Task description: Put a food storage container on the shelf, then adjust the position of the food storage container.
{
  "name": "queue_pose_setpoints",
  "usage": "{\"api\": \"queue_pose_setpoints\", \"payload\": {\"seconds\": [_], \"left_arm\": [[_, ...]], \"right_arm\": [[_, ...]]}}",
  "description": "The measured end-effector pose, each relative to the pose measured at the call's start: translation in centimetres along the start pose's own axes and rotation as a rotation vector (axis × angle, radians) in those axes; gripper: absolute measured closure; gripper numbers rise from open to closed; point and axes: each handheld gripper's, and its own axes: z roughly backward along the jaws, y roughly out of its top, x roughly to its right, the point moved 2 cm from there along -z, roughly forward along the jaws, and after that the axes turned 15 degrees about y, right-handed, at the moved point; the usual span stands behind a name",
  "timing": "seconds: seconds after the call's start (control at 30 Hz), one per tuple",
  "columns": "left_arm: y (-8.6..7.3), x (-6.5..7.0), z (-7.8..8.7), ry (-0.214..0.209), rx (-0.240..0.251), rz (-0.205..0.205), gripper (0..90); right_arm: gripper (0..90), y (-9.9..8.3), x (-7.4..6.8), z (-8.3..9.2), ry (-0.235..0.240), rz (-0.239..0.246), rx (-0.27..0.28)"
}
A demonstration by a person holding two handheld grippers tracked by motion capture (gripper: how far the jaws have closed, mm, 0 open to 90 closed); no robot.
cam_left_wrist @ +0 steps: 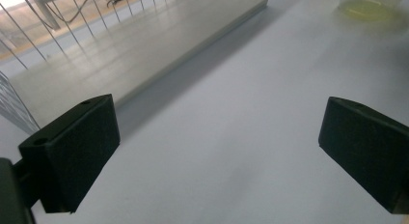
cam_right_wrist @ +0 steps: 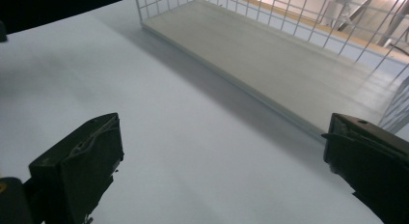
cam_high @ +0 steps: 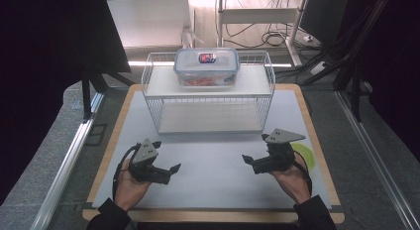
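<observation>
Between the 2 black jaws of the left gripper spreads the pale grey-white mat; beyond them, the white wire rack with its off-white shelf. Ahead of the right jaw lies a yellow-green disc. The right gripper is black too.

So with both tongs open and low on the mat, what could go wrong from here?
1. The clear lidded container sits on the wire rack's top shelf, well beyond the left tongs and right tongs; a reach could catch the rack's thin wire rim.
2. A slick-looking box gripped unevenly might tilt or slip.
3. The yellow-green disc lies right beside the right hand and could get knocked.
</observation>
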Motion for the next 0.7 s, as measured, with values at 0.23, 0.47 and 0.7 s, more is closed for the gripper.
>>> {"api": "queue_pose_setpoints", "payload": {"seconds": [0.23, 0.47, 0.7], "left_arm": [[-2.4, 0.9, 0.4, 0.017, -0.004, -0.019, 0.2], [-3.2, 1.3, 0.5, 0.052, -0.026, -0.062, 0.7], [-3.3, 1.1, 0.6, 0.055, -0.031, -0.051, 1.0]], "right_arm": [[1.0, -1.5, -0.9, 0.0, -0.012, -0.003, -0.006], [2.2, -3.4, -1.1, -0.8, -0.031, -0.003, -0.077], [0.0, -3.6, -0.5, -0.7, -0.042, -0.057, -0.081]]}}
